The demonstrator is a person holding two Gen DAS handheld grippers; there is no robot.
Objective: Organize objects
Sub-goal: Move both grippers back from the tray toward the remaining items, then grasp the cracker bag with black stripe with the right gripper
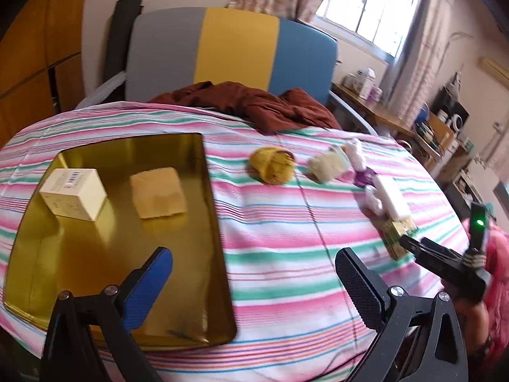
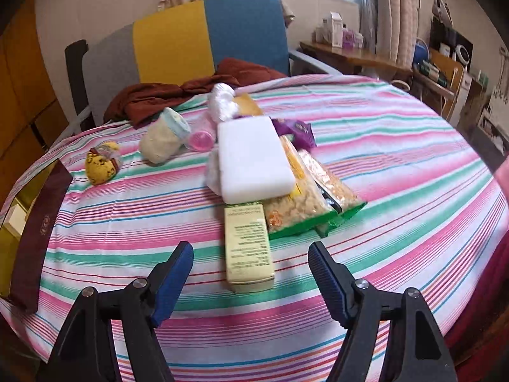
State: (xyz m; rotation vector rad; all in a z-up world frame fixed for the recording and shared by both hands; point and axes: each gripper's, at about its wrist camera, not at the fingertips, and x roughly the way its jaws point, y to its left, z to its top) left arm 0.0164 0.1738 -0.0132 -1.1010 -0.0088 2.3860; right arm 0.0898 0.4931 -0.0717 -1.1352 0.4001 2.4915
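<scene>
While two boxes (image 1: 73, 193) sit in the gold tin tray (image 1: 203, 222), the pile beside the green carton (image 2: 248, 248) awaits; left gripper (image 1: 254, 283) and right gripper (image 2: 251, 273) gape empty.

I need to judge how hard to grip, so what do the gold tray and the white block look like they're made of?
The gold tray looks like thin metal, glossy: its floor mirrors the boxes inside. The white block looks like matte foam or sponge, with soft rounded edges and no shine, though soap can't be ruled out.
</scene>
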